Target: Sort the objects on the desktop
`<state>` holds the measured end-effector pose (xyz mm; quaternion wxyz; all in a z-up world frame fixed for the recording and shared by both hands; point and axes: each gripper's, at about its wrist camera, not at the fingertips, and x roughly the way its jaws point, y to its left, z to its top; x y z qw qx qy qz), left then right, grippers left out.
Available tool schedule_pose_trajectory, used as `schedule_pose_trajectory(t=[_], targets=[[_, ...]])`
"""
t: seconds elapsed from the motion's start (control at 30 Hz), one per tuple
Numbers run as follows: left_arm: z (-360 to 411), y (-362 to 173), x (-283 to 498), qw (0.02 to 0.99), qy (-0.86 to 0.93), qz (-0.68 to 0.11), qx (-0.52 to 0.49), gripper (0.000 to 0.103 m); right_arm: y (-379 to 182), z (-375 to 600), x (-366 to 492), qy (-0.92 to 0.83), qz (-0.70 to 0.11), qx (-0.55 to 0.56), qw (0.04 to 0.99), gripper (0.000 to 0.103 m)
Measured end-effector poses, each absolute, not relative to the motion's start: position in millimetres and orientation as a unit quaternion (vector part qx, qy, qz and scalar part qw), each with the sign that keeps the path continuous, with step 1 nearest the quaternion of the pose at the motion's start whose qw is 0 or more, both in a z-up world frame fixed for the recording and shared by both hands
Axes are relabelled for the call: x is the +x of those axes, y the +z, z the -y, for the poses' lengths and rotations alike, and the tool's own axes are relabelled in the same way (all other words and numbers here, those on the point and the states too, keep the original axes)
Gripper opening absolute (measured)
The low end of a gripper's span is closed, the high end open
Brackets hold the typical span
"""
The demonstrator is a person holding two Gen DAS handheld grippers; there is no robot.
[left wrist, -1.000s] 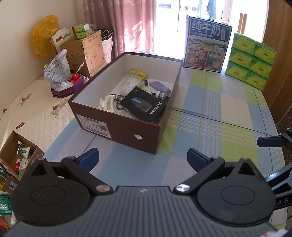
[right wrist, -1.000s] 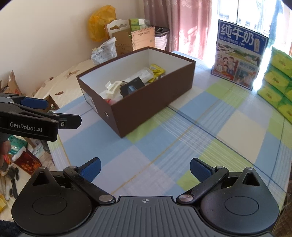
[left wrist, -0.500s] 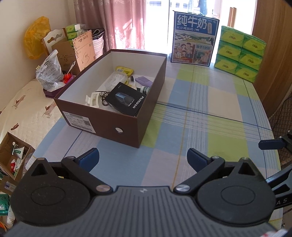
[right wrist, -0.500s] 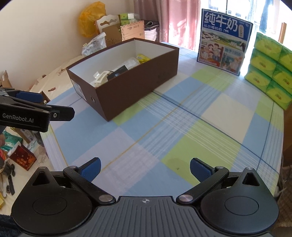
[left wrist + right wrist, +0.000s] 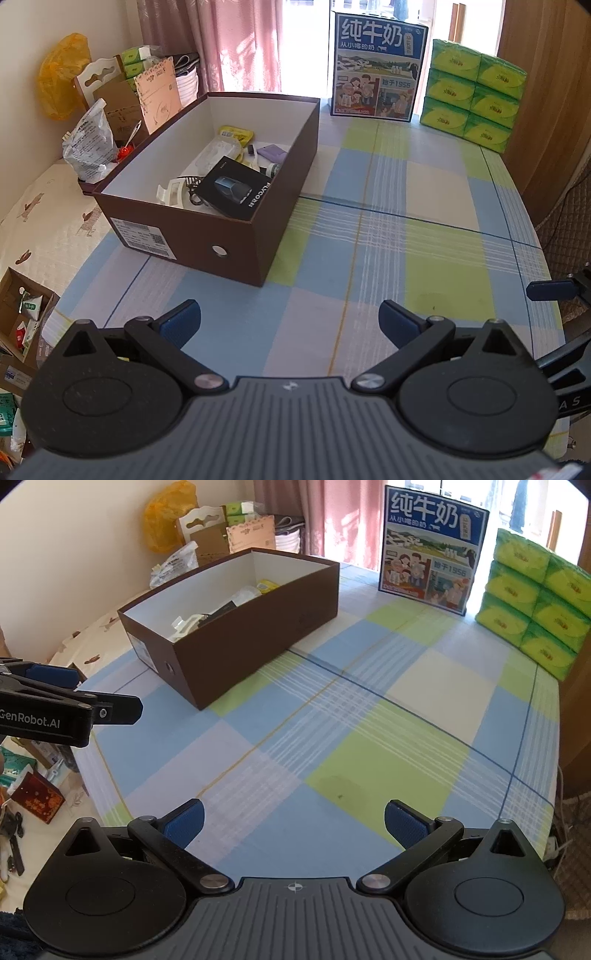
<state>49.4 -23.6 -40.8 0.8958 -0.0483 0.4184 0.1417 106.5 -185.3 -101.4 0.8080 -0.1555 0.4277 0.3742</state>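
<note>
Sunlit curtains and a window back a desk [image 5: 436,229] covered with a blue, green and white checked cloth. On its left part stands an open dark brown cardboard shoebox [image 5: 229,236] with a white lining and a printed label on its near end. Inside it lie a black product box with a printed razor picture [image 5: 234,188], a white plastic clip [image 5: 170,190], a clear plastic packet [image 5: 218,155], a yellow packet [image 5: 236,133] and a small purple item [image 5: 272,152]; these sorted objects all sit within the shoebox, and the cloth around it is bare.

At the far edge a blue milk carton case with Chinese lettering [image 5: 376,66] stands upright, and just beside it on the right is a stack of green tissue packs [image 5: 476,92]. Cardboard boxes and a yellow plastic bag [image 5: 62,88] crowd the wall left of the desk.

The left gripper [image 5: 290,321] hovers over the near desk edge, short of the shoebox, its blue-padded fingers spread wide and holding nothing. The right gripper [image 5: 293,821] hangs over the checked cloth further right, likewise spread wide and empty. In the right wrist view the left gripper shows at the left edge, level with the shoebox's near end.
</note>
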Motion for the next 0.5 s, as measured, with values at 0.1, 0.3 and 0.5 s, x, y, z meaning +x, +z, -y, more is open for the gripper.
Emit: schedule_pose_trajectory(t=[0.1,0.3,0.5], targets=[[27,-42,51,0.896,0.139,-0.419,-0.045,0.101,-102,189,108,0.37,-0.429,-0.155,0.809,0.101],[32,-44,55,0.896,0.133,-0.421,-0.04,0.101,-103,195,109,0.364,-0.43,-0.153,0.812,0.101],[37,-45,58,0.898,0.126,-0.421,-0.036,0.101,-103,196,112,0.364,-0.432,-0.152,0.811,0.101]])
